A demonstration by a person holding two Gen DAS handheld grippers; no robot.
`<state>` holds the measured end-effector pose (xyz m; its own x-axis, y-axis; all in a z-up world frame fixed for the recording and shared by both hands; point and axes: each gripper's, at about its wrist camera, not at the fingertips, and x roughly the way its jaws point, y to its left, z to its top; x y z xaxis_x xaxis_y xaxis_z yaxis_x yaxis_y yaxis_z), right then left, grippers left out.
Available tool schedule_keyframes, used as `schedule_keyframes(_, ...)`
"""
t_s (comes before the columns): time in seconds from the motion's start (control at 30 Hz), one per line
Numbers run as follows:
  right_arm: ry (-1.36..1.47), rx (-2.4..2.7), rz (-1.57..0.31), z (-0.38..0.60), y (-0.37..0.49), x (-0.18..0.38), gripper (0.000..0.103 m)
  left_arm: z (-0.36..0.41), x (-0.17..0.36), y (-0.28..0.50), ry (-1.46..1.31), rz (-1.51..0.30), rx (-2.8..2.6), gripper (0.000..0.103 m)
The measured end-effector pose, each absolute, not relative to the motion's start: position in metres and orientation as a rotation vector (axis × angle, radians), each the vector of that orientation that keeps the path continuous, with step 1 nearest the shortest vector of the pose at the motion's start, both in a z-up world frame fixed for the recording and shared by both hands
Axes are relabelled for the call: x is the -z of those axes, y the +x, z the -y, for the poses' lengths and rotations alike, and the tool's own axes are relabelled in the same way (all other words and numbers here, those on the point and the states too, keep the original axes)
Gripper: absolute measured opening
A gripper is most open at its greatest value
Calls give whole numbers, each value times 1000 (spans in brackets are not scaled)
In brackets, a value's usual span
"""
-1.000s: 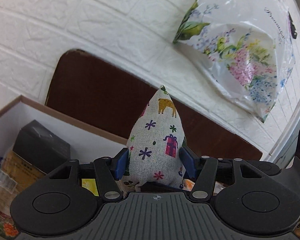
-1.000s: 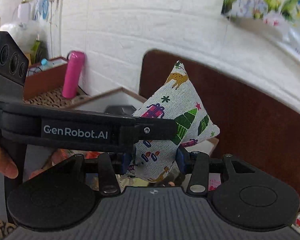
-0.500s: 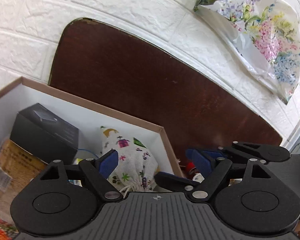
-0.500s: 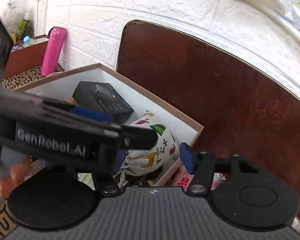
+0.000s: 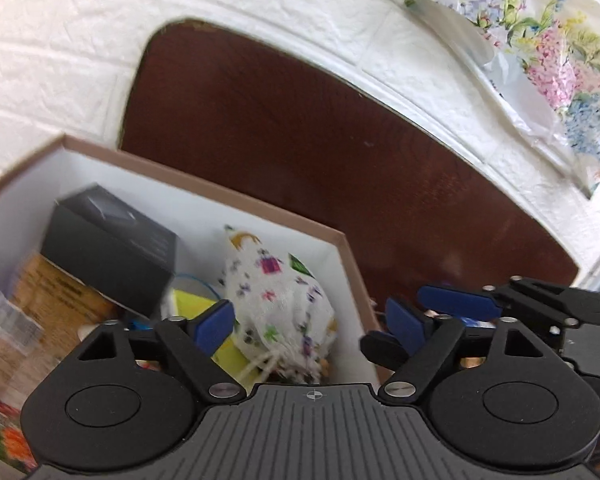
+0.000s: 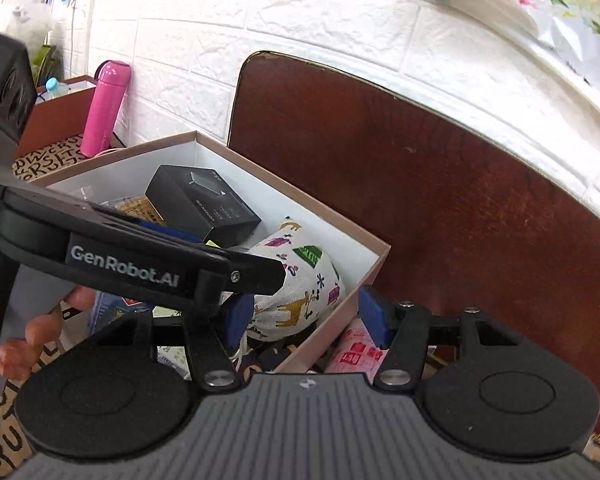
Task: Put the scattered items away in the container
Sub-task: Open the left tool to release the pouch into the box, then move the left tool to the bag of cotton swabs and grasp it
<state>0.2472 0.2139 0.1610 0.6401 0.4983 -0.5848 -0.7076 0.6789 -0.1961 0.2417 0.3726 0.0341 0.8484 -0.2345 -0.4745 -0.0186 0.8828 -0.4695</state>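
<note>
Printed drawstring pouch [image 5: 278,300] sits inside the cardboard box [image 5: 204,190], in its right-hand corner against the white inner wall, right beside a black carton [image 5: 108,248]; neither gripper touches it. Left gripper [image 5: 310,320] is open, blue pads [image 5: 216,322] wide apart, hovering just above the pouch with the right pad past the box's right wall. Right gripper [image 6: 306,314] is also open, holding nothing, straddling the box's near-right corner: left pad [image 6: 238,316] over the pouch [image 6: 300,284], right pad outside the box [image 6: 292,196]. Left view only: yellow item [image 5: 192,304] wedged under the carton next to the pouch, a tan printed pack [image 5: 56,296] further left, the other gripper's blue pad and linkage poking in from the right. Right view only: left gripper's body with its GenRobot.AI label [image 6: 140,264] crossing the frame at a slant over the box, fingers of the left hand [image 6: 40,320] wrapped around its handle, a pink-and-white packet [image 6: 356,350] lying outside the box near the right pad, a pink bottle [image 6: 106,108] upright by the white brick wall [image 6: 300,20] well behind. Both views: dark brown board [image 6: 460,180] leaning behind the box, floral plastic bag [image 5: 540,52] hanging top right. Both grippers point down and forward into the box, side by side.
</note>
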Motion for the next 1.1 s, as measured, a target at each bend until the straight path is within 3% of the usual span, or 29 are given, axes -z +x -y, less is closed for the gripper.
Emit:
schedule_keyframes(0.1,-372,-725,-556,-206,244,-162,73,-370,-36,231,-482,-558,129,91)
schedule_keyframes(0.17,-323,-738,-568,-198,238,-165,90,-363,-42,219,-468,-549,127,97)
schedule_keyframes(0.2,-305,-745,-569,-194,233,-168,92,-358,-45,212,-458,-540,121,102)
schedule_keyframes(0.27,-296,-758,-564,-186,221,-174,98,-349,-52,196,-433,-519,112,103)
schedule_keyframes(0.63,-309,-776,-433,-105,107,-181,102,-272,-51,103,-446,-510,285,103)
schedule_keyframes(0.83,-266,-685,-397,-56,48,-146,102,-215,-16,55,-426,-503,344,103)
schedule_keyframes(1.1,-173,-506,-490,3,12,-79,102,-159,39,35,-318,-612,371,103)
